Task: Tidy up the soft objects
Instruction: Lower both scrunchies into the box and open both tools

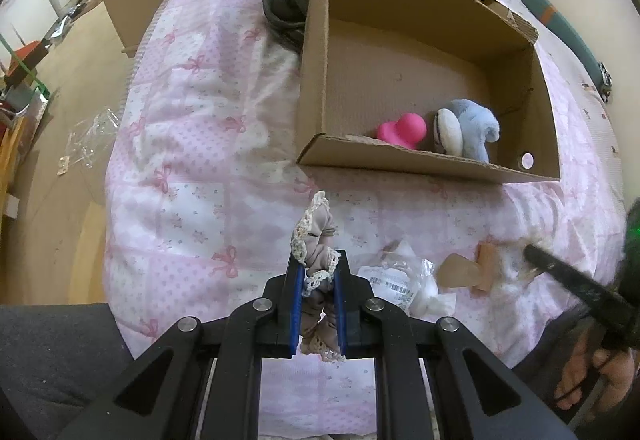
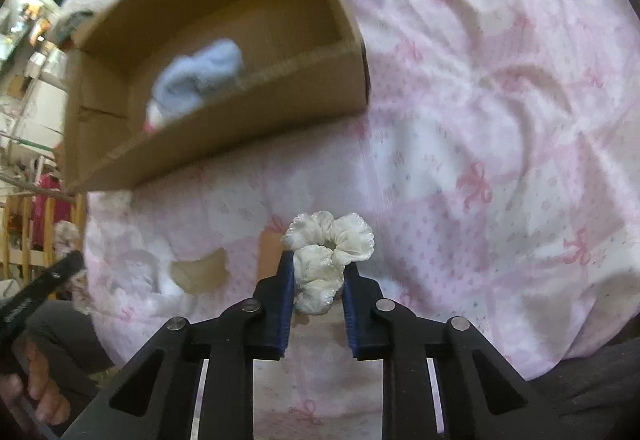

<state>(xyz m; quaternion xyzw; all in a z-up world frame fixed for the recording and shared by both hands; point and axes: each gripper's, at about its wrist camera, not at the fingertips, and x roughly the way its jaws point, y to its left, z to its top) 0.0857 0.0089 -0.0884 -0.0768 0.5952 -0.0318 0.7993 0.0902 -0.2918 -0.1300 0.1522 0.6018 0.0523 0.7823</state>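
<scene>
My left gripper (image 1: pixel 317 260) is shut on a beige scrunchie with lace trim (image 1: pixel 314 240) and holds it above the pink bedspread, short of the box. My right gripper (image 2: pixel 318 268) is shut on a white scrunchie (image 2: pixel 326 260), also above the bed. An open cardboard box (image 1: pixel 316 51) lies ahead on the bed, and shows in the right wrist view (image 2: pixel 248 143) too. Inside it are a blue plush toy (image 1: pixel 466 127), also visible as a blur in the right wrist view (image 2: pixel 200 79), and a pink soft toy (image 1: pixel 402 129).
On the bed near the grippers lie a white item in a labelled plastic bag (image 1: pixel 404 284) and a tan packet (image 1: pixel 464 270). A dark bundle (image 1: pixel 286 5) sits behind the box. The bed's left edge drops to the floor (image 1: pixel 72 119).
</scene>
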